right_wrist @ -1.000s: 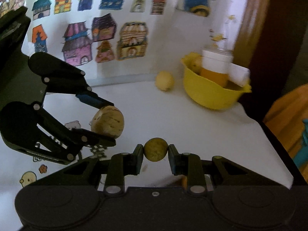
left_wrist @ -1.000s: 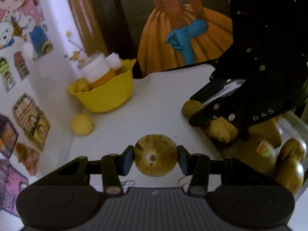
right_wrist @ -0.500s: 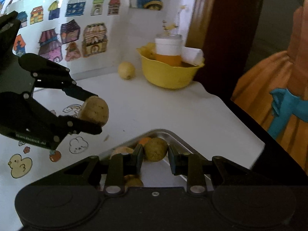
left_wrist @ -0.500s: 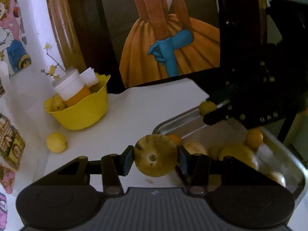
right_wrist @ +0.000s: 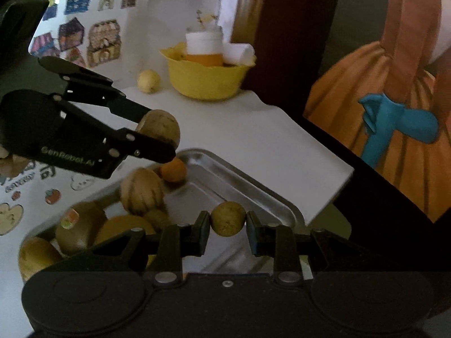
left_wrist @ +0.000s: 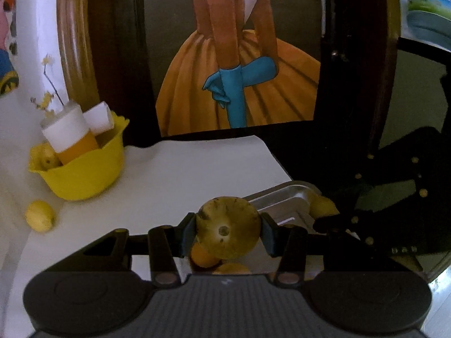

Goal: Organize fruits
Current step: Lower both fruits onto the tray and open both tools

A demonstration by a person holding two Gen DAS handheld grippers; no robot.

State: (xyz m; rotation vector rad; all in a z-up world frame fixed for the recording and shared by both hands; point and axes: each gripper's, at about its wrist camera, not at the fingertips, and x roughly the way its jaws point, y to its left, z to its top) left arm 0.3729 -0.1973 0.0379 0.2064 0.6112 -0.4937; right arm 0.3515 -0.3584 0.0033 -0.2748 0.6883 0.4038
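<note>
Both fruits look ready to go into the metal tray (right_wrist: 248, 187), and I'd say the trick is to lower each one close to the tray floor, over a bare patch away from the fruit piled at its near end, before letting go, so nothing rolls or knocks. The left gripper (left_wrist: 227, 231) is closed about halfway on a large round yellow-brown fruit (left_wrist: 227, 226), held above the tray's far corner. The right gripper (right_wrist: 227, 222) is pinched narrower on a small round fruit (right_wrist: 227, 218) over the tray's open stretch.
</note>
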